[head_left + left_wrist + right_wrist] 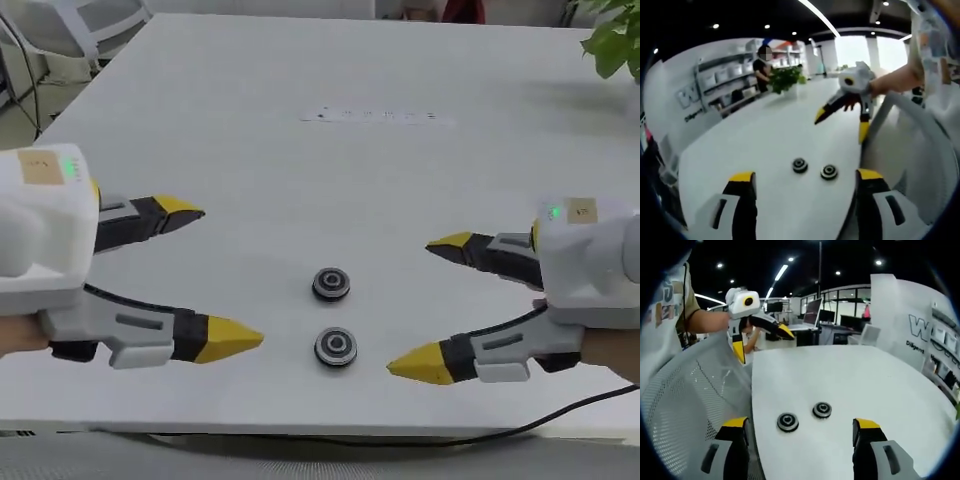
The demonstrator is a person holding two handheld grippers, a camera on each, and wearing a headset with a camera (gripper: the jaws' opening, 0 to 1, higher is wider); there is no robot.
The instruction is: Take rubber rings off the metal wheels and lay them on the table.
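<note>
Far wheel (331, 284) and near wheel (335, 347) lie flat near the table's (300, 170) front edge, between the left gripper (230, 276) and right gripper (409, 306); both have jaws wide apart and hold nothing. Judged: the wheels are small, stiff and likely to slide, and the black rubber rings are soft and stretchy, so pinch at the outer rim while the other gripper pins the wheel. The line where ring meets metal is too small to make out.

Brightness: bright and even over the white table (250, 160), with no harsh glare on it.
Source: ceiling strip lights (819, 17) above the table; washed-out windows (860, 50) beyond its far end.
Shadows: soft and faint, close under the wheels (331, 284) on the table.
Distortion: the table's edges bend, fisheye, in both gripper views.
Blur: the room behind the table is soft; the head view is slightly hazy.
</note>
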